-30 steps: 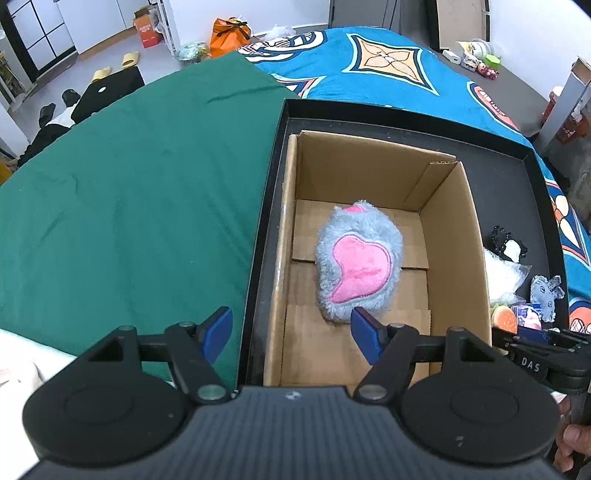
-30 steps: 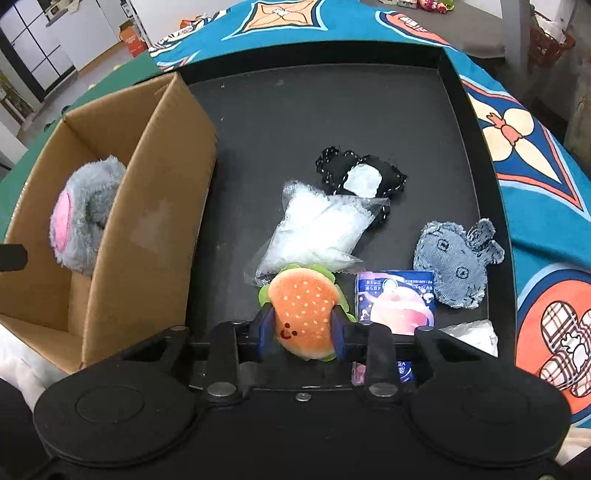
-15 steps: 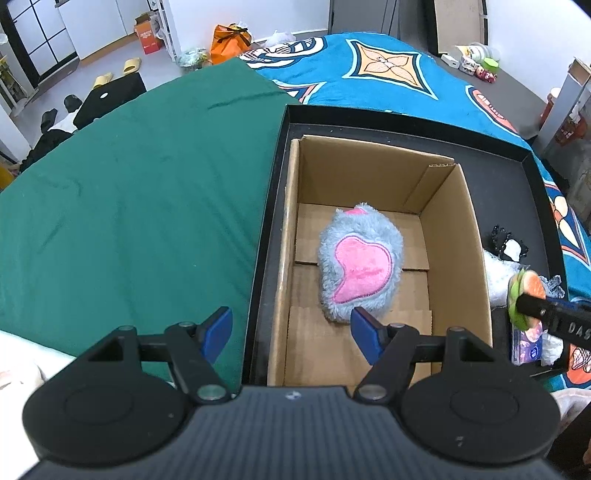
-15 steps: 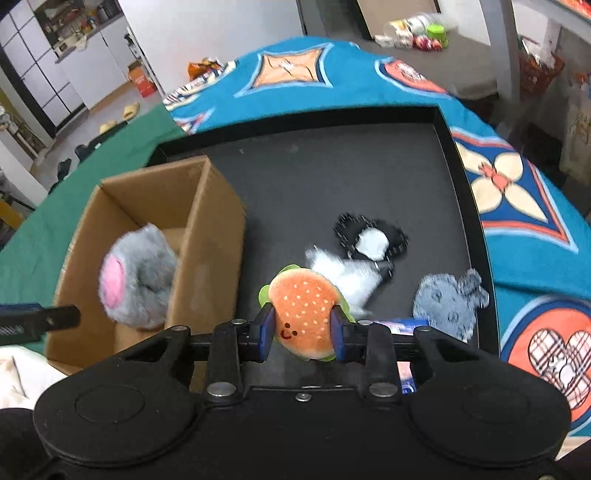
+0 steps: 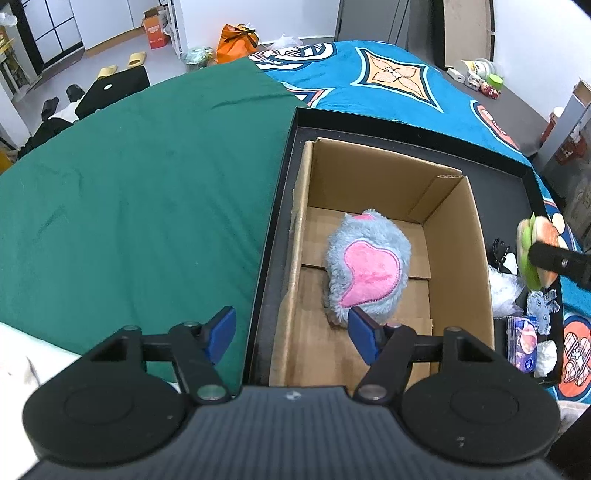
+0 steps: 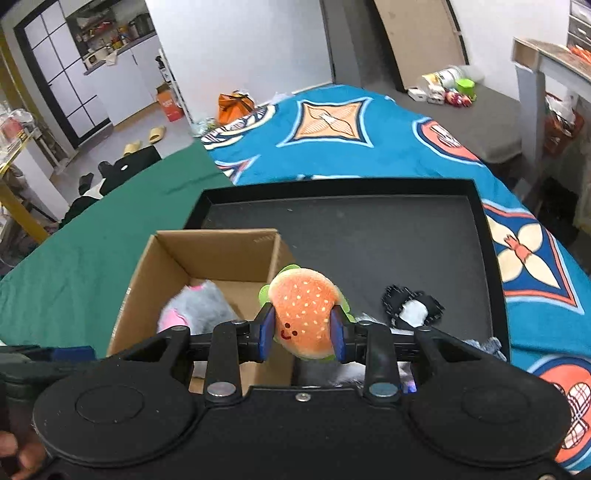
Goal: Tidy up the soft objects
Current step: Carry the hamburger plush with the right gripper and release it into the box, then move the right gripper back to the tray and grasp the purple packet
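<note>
Even, bright indoor light filled both views, with only soft shadows inside the cardboard box point(image 5: 388, 236). Strong fisheye bending curved the room at the edges. The right wrist view showed slight motion blur; the tray point(image 6: 369, 236) carried faint sheen.

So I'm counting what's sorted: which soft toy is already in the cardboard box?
The grey furry toy with the pink heart; the burger toy is in the right gripper.

We see a dark green bedspread point(image 5: 140, 206) lying beside a bright blue blanket with orange diamond patterns point(image 5: 388, 77). On the grey floor beyond sit an orange bag with black handles point(image 6: 234, 105), a pair of yellow slippers point(image 5: 122, 64) and an orange cardboard carton point(image 5: 155, 27).
</note>
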### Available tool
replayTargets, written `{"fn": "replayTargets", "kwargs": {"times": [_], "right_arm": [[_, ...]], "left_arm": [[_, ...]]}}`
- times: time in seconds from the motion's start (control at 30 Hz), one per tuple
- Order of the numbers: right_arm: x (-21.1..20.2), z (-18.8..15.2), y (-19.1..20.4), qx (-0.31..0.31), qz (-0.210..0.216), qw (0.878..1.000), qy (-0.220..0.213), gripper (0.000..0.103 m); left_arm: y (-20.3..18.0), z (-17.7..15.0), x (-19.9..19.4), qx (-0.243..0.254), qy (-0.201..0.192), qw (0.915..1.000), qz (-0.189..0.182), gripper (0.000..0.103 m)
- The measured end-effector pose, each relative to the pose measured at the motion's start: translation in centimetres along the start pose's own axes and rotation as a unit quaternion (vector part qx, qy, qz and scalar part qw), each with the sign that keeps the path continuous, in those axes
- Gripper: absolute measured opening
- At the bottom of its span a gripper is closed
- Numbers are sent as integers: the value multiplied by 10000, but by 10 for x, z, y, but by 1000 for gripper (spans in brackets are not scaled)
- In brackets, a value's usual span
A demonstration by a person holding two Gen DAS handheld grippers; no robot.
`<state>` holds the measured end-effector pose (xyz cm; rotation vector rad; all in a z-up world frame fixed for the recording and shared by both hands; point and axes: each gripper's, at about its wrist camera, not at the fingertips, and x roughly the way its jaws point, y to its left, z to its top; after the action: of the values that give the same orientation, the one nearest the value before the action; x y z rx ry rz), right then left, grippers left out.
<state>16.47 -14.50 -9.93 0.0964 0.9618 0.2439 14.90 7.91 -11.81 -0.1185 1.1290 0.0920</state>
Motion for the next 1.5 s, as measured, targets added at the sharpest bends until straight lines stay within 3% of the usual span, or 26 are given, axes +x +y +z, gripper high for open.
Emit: {"fn": "replayTargets", "kwargs": {"times": [0.17, 0.6, 0.73, 0.8, 0.87, 0.9, 1.13, 1.33, 1.5], "right_arm": [[1, 8, 18, -136, 50, 9999, -70, 31], [14, 23, 56, -447, 76, 9989, -133, 32], [21, 27, 62, -414, 66, 9990, -162, 34], [23, 28, 63, -356, 89, 9991, -203, 41], [23, 29, 63, -303, 152, 9991, -255, 61], [22, 29, 62, -268, 147, 9992, -251, 64], [14, 17, 47, -23, 89, 9998, -156, 71], [6, 3, 28, 102, -65, 9999, -34, 73], [2, -7, 14, 209, -180, 9996, 33, 77]], "left_arm": [[3, -1, 5, -47, 0, 9999, -110, 61], [16, -2, 21, -145, 125, 9990, -409, 11], [21, -2, 23, -166, 124, 9987, -461, 11], [22, -2, 23, -137, 135, 9987, -483, 11], [24, -1, 24, -134, 138, 9986, -486, 11], [24, 0, 23, -125, 130, 9988, -456, 11], [23, 4, 23, -139, 198, 9989, -408, 12], [15, 7, 21, -133, 263, 9992, -260, 19], [8, 5, 16, -125, 286, 9994, -119, 39]]}}
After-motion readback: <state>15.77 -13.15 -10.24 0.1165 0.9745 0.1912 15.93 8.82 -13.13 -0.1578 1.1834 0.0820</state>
